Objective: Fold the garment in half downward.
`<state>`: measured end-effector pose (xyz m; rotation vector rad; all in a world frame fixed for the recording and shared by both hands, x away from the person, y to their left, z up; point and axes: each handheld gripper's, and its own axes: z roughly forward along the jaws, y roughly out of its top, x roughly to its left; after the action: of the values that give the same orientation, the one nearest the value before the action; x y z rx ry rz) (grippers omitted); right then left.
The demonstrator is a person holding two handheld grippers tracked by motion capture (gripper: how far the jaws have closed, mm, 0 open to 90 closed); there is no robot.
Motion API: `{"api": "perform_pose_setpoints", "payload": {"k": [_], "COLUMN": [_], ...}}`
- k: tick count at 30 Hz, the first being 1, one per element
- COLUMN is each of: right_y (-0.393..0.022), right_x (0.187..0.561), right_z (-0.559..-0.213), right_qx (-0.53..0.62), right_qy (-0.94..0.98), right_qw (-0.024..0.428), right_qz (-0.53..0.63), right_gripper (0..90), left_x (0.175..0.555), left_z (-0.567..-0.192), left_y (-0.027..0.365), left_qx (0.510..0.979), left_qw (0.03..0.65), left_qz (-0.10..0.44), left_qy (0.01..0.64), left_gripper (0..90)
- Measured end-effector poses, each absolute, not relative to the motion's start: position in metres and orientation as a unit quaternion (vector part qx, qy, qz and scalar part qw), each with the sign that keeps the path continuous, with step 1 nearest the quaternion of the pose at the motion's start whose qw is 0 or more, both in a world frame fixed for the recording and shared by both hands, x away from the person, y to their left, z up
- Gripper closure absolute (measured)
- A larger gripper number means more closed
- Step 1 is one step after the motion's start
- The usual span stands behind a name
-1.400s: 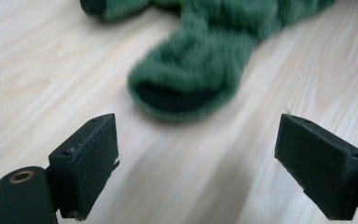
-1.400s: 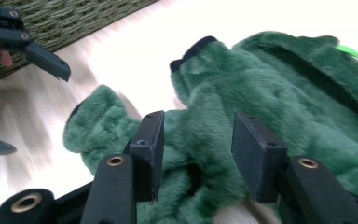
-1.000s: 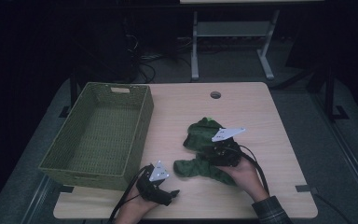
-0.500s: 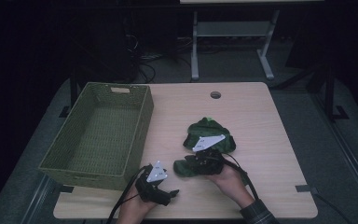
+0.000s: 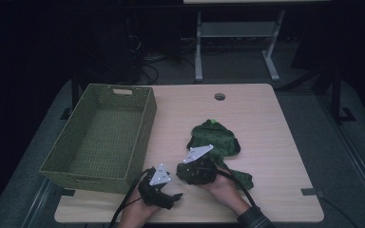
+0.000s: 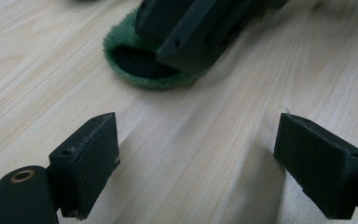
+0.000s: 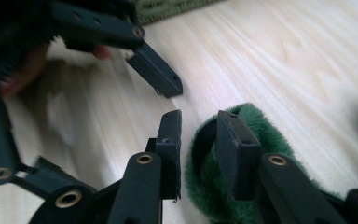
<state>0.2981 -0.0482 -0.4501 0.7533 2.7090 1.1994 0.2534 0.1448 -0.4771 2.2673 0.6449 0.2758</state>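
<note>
A dark green fleece garment (image 5: pixel 215 138) lies crumpled on the wooden table (image 5: pixel 271 118), right of centre. My right gripper (image 5: pixel 184 174) is at the garment's near-left end, low over a round cuff (image 7: pixel 256 122). Its jaws have just been closing; the cuff's rim stands between them with a narrow gap left, one jaw inside the opening. The same cuff (image 6: pixel 129 78) lies just ahead in the left gripper view, under the right gripper's jaw. My left gripper (image 5: pixel 173 199) rests near the table's front edge, jaws wide open over bare wood (image 6: pixel 196 154). One of its fingers (image 7: pixel 156 74) points toward the cuff.
A green woven basket (image 5: pixel 100 175), with nothing in it, stands on the left half of the table, close to my left gripper. A cable hole (image 5: pixel 219 96) sits at the table's far middle. Dark floor and a metal stand lie beyond the far edge.
My right gripper moved left and toward the front along the garment, down to its near-left end, and its jaws narrowed. The left gripper stayed put.
</note>
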Motion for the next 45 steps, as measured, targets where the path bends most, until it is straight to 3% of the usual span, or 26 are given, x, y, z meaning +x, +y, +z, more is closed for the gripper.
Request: {"api": "perform_pose_setpoints", "payload": {"k": [6,13,19,25,45], "right_y": [-0.043,-0.035,-0.043,-0.056,-0.139], "right_x": [0.299,0.289,0.289,0.284,0.280], "right_z": [-0.464,-0.466,-0.462,-0.445,-0.417], "right_qx": [0.247,0.233,0.237,0.238,0.310], "right_qy": [0.895,0.900,0.893,0.877,0.827], "right_qw": [0.058,0.092,0.054,0.049,0.090], "right_qz": [0.368,0.357,0.378,0.415,0.460], "right_gripper": [72.8,85.7,85.7,85.6,84.9], "left_x": [0.253,0.253,0.253,0.253,0.253], "left_z": [-0.477,-0.477,-0.477,-0.477,-0.477], "left_y": [0.145,0.145,0.145,0.144,0.144], "left_qx": [0.886,0.886,0.885,0.884,0.884], "left_qw": [0.374,0.374,0.377,0.377,0.377], "left_qz": [0.108,0.108,0.107,0.107,0.106], "left_qy": [0.251,0.251,0.253,0.254,0.255], "left_gripper": [12.9,12.9,12.9,12.9,13.0]}}
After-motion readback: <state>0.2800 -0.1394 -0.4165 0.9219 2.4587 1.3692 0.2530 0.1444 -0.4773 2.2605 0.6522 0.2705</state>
